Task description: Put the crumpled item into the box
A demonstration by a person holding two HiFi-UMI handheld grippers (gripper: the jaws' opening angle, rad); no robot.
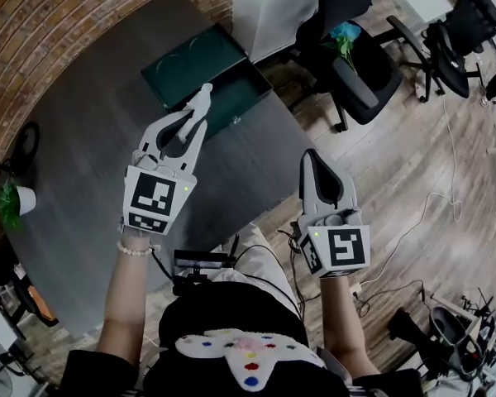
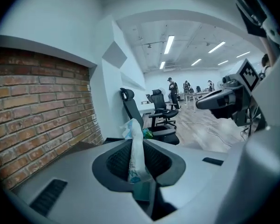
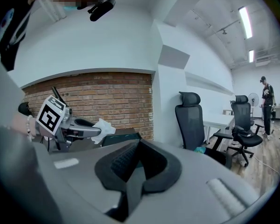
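Your left gripper [image 1: 202, 99] is raised over the dark desk [image 1: 91, 139]. Its fingers [image 2: 115, 163] are pinched on the crumpled item [image 2: 136, 146], a white wad with a little blue-green print. The wad stands up between the pads and pokes out past the tips. In the head view that tip lies over the near side of the open dark green box [image 1: 178, 69], which sits on the desk near the brick wall [image 1: 58, 15].

Your right gripper [image 1: 312, 159] hangs by the desk's right edge, apart from the box. Its fingers are pressed fully together with nothing between them. In the right gripper view you see the left gripper side-on, the white wad at its tip, with the brick wall behind.

A small plant in a white pot [image 1: 21, 198] stands at the desk's left edge. A black office chair [image 1: 360, 77] stands on the wooden floor [image 1: 413, 164] beyond the box.
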